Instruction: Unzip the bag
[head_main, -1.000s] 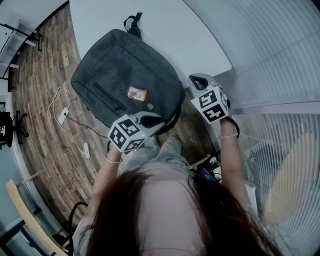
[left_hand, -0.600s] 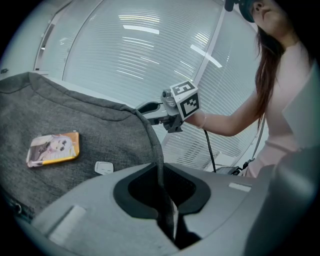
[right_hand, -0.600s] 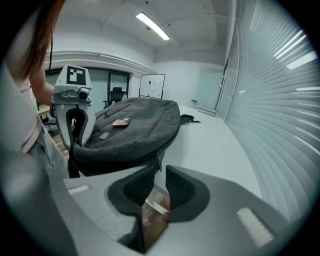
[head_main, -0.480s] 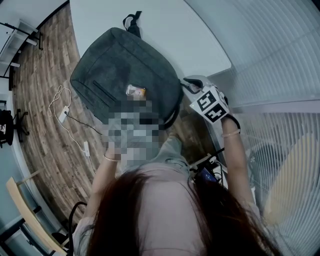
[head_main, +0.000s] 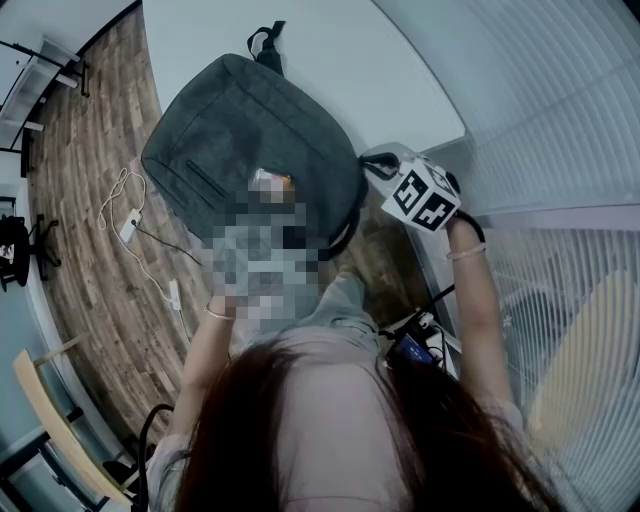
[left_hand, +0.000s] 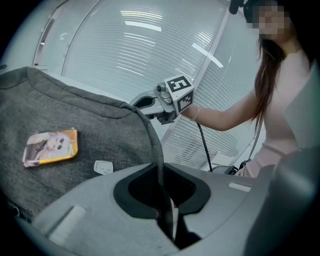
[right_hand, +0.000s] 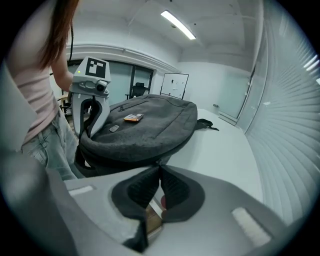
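A grey backpack (head_main: 240, 130) lies flat on the white table (head_main: 330, 60), with an orange card (left_hand: 50, 146) on its face. In the left gripper view my left gripper (left_hand: 162, 200) is shut on a grey strap (left_hand: 152, 140) that runs down from the bag's corner. In the head view a blur patch hides that gripper. My right gripper (head_main: 372, 165) is at the bag's right side. In the right gripper view its pads meet at the backpack's (right_hand: 150, 125) near edge, so the right gripper (right_hand: 160, 170) is shut. Whether it pinches a zip pull is not visible.
The table's near edge runs under the bag, with wooden floor (head_main: 90, 280) beyond it. A white cable and plug strip (head_main: 130, 225) lie on that floor. Window blinds (head_main: 560, 120) close off the right side. A black loop handle (head_main: 265, 45) sticks out at the bag's far end.
My right gripper has shifted left towards the bag's side and rolled a little. The left gripper and the bag have stayed where they were.
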